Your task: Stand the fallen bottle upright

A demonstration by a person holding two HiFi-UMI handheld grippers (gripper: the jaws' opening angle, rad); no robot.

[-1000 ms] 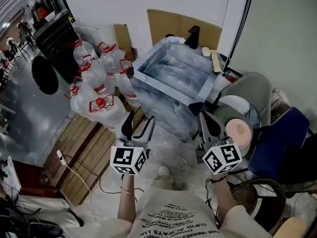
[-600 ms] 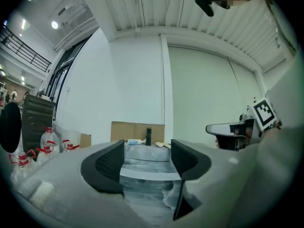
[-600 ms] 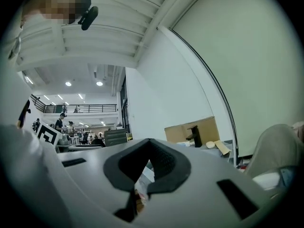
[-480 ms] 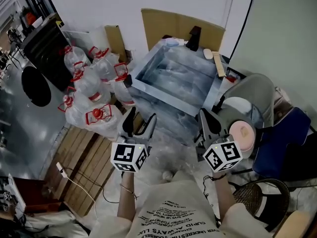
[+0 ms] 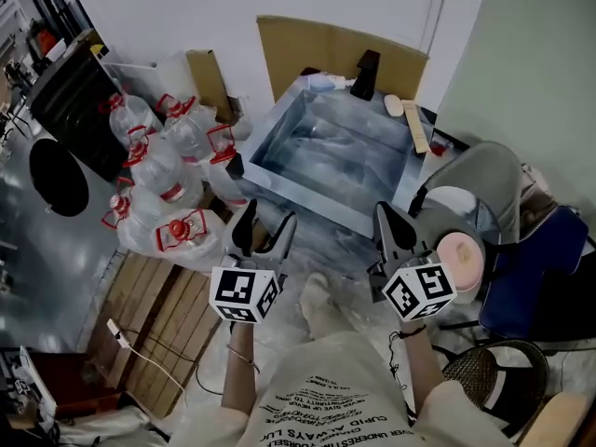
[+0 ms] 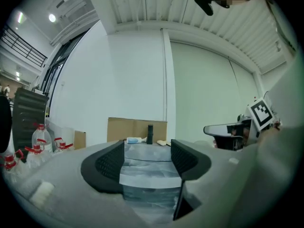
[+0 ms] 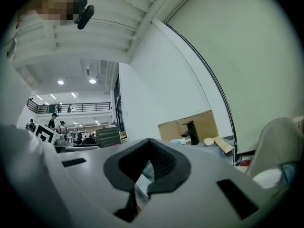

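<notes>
The left hand-held gripper (image 5: 265,226) (image 6: 147,158) sits in the lower middle of the head view. Its jaws stand wide apart and hold nothing; only the sink shows through the gap. The right hand-held gripper (image 5: 389,226) (image 7: 149,158) is level with it toward the right. Its jaw tips seem to meet, leaving a small triangular gap lower down, and it grips nothing.

Just above both grippers in the head view is a sink (image 5: 307,196) wrapped in clear plastic, its front rim near the jaw tips. The bottle (image 5: 321,82) (image 6: 134,140) (image 7: 179,141) lies on its side on the sink's back ledge, at the upper middle of the frame and well apart from both grippers. Its long axis runs left to right along that ledge, with the right end just beside a black faucet (image 5: 363,71). In the left gripper view the left part looks pale blue and the right part white. It is too small there to tell which end has the cap.

A sheet of cardboard (image 5: 307,45) leans on the wall behind the ledge. Large water jugs (image 5: 158,170) with red caps are clustered on the floor at the left.
</notes>
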